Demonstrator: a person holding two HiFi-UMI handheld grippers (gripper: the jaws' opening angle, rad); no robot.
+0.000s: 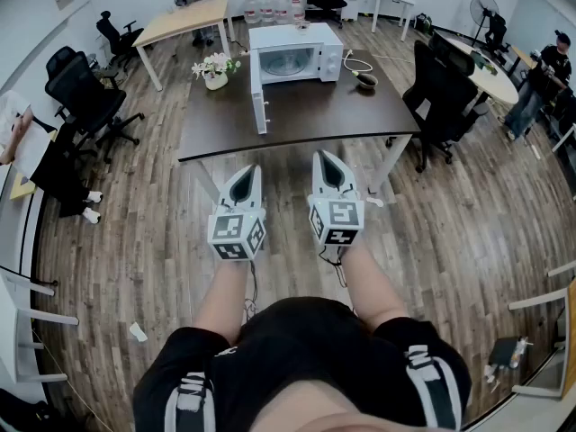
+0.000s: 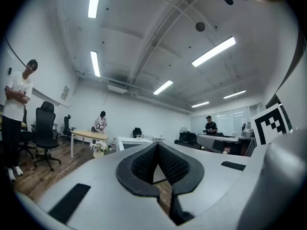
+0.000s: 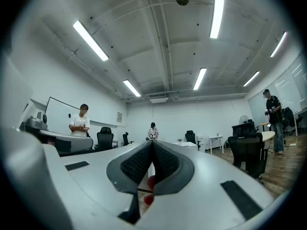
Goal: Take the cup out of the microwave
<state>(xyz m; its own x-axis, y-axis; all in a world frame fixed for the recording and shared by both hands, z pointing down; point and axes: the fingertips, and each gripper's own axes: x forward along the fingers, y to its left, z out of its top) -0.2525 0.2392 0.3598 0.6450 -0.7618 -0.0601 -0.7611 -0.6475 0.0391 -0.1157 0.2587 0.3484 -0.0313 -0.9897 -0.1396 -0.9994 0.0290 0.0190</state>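
Note:
A white microwave (image 1: 297,50) stands at the far side of a dark table (image 1: 306,115), and its door (image 1: 259,99) hangs open to the left. I cannot make out a cup inside its pale cavity from here. Both grippers hang side by side short of the table's near edge, pointing level at the microwave. The left gripper (image 1: 250,171) (image 2: 156,144) is shut with nothing between its pads. Likewise the right gripper (image 1: 326,156) (image 3: 152,142) is shut and empty. In the left gripper view the microwave (image 2: 128,142) shows small beyond the jaw tips.
A pot of white flowers (image 1: 216,70) stands left of the microwave, and a small dark bowl (image 1: 366,81) with a white cable to its right. Black office chairs (image 1: 441,97) flank the table. A wooden table (image 1: 184,21) and water bottles (image 1: 274,7) stand behind. People stand around the room.

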